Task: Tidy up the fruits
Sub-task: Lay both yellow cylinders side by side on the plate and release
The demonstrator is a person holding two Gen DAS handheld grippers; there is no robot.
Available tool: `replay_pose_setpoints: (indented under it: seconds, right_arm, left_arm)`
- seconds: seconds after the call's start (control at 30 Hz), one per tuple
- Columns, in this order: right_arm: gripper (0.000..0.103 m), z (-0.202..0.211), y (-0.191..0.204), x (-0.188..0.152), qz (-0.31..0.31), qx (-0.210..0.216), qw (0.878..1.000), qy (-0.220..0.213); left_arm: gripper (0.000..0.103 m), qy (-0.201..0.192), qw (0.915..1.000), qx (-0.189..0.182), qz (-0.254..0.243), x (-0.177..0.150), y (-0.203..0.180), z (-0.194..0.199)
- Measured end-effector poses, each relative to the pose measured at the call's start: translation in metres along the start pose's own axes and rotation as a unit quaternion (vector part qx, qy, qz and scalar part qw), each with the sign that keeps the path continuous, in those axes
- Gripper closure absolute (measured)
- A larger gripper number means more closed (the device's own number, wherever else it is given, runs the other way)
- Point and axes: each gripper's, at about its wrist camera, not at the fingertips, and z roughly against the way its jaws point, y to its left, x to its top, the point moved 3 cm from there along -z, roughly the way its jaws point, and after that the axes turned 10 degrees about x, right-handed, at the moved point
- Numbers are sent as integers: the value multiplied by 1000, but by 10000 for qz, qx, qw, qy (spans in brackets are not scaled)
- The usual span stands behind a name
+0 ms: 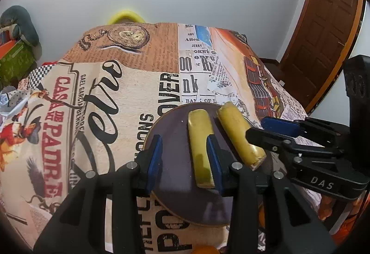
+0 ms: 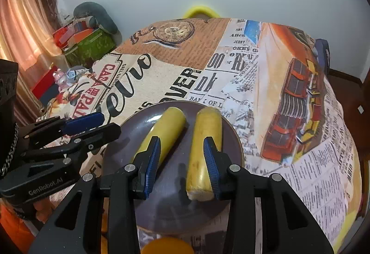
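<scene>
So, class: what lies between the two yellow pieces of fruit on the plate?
Only bare plate; the right wrist view shows the left piece and right piece apart.

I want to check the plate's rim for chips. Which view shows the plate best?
The right wrist view: most of the plate and its rim shows around both yellow pieces. In the left wrist view the plate is largely hidden behind the gripper fingers.

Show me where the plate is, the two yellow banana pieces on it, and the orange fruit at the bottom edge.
plate [image 2: 161, 212], right wrist view, bare near part.
left banana piece [image 2: 170, 124], right wrist view, upper half.
right banana piece [image 2: 203, 149], right wrist view, middle.
orange fruit [image 2: 167, 246], right wrist view, top.
</scene>
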Motion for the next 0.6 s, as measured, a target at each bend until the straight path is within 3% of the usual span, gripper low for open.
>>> replay_pose_setpoints:
  seconds: [0.4, 0.6]
  right_arm:
    - [67, 56, 27, -17, 202, -243, 9988, -371]
    - [53, 87, 45, -32, 267, -349, 9970, -643]
  left_arm:
    - [64, -257, 9996, 97, -70, -15, -6, 61]
    - [56, -403, 9990, 131, -128, -30, -13, 96]
